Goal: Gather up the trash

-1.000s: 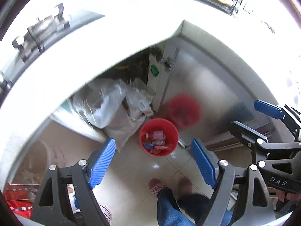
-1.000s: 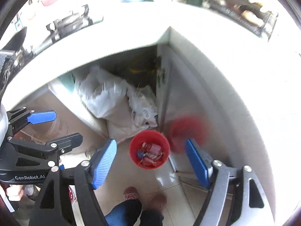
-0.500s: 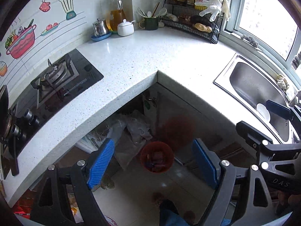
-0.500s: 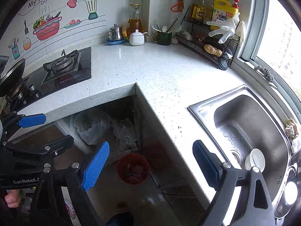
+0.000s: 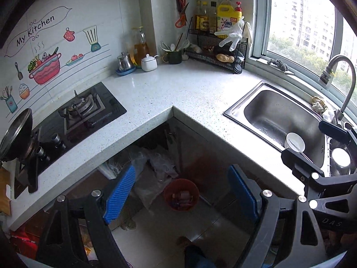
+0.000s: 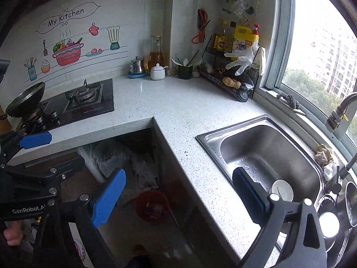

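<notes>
Looking down over an L-shaped speckled countertop (image 5: 169,93), both grippers hang above the kitchen floor with nothing between their blue pads. At far left a dark wok (image 5: 15,131) sits on the black gas hob (image 5: 89,114), below a wall sticker reading "My Kitchen". Farther along, the left gripper (image 5: 180,187) has its jaws spread wide and empty, and through the gap between them shows the red trash bin (image 5: 181,194), a small round bucket standing on the pale floor tiles in the inside corner under the counter. Its rim is dull red in the shade, and crumpled scraps of pinkish and dark wrapping lie in its bottom. Clear plastic bags (image 5: 154,167) are heaped just behind and to the left of it. In the right wrist view the bin (image 6: 151,206) sits left of centre between the fingers of the right gripper (image 6: 178,198), whose jaws are opening, with nothing held. To the right, a steel sink (image 6: 267,154) holds a white dish (image 6: 282,189), and a curved tap (image 5: 341,73) stands at its edge by the window.
</notes>
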Action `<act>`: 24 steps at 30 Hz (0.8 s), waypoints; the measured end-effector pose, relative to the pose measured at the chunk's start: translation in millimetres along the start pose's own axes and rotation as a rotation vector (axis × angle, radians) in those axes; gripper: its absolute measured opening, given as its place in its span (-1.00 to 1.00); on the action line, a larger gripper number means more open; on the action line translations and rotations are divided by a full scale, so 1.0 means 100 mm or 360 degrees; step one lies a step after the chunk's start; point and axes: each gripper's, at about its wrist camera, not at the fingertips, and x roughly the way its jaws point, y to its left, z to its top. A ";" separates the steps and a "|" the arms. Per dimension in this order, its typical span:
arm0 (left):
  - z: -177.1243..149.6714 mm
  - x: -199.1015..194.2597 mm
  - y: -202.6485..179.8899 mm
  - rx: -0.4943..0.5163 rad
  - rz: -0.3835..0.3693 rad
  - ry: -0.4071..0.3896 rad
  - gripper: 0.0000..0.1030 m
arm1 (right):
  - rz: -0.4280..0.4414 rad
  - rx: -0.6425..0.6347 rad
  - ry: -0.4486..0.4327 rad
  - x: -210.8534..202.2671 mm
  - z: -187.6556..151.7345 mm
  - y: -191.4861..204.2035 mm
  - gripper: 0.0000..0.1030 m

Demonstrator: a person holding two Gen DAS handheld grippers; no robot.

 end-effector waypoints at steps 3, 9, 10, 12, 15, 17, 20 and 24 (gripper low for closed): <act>-0.07 -0.24 -0.11 0.0004 0.0019 -0.0047 0.62 | -0.0006 -0.0005 -0.0061 -0.22 -0.04 -0.05 0.97; -0.22 -0.56 -0.25 -0.0011 0.0006 -0.0095 0.62 | -0.0006 0.0003 -0.0119 -0.53 -0.15 -0.12 0.99; -0.25 -0.59 -0.27 -0.0017 0.0006 -0.0094 0.62 | -0.0012 0.0009 -0.0118 -0.56 -0.17 -0.12 0.99; -0.30 -0.64 -0.30 -0.0032 0.0008 -0.0089 0.62 | -0.0013 0.0015 -0.0123 -0.60 -0.20 -0.13 0.99; -0.36 -0.71 -0.34 -0.0032 0.0014 -0.0090 0.62 | -0.0012 0.0014 -0.0122 -0.65 -0.24 -0.14 0.99; -0.39 -0.76 -0.36 -0.0021 0.0024 -0.0098 0.62 | -0.0009 0.0021 -0.0126 -0.70 -0.28 -0.13 0.99; -0.42 -0.82 -0.40 -0.0010 0.0031 -0.0113 0.62 | -0.0007 0.0041 -0.0129 -0.73 -0.31 -0.12 0.99; -0.48 -0.89 -0.42 -0.0017 0.0035 -0.0126 0.62 | 0.0001 0.0050 -0.0133 -0.79 -0.35 -0.08 0.99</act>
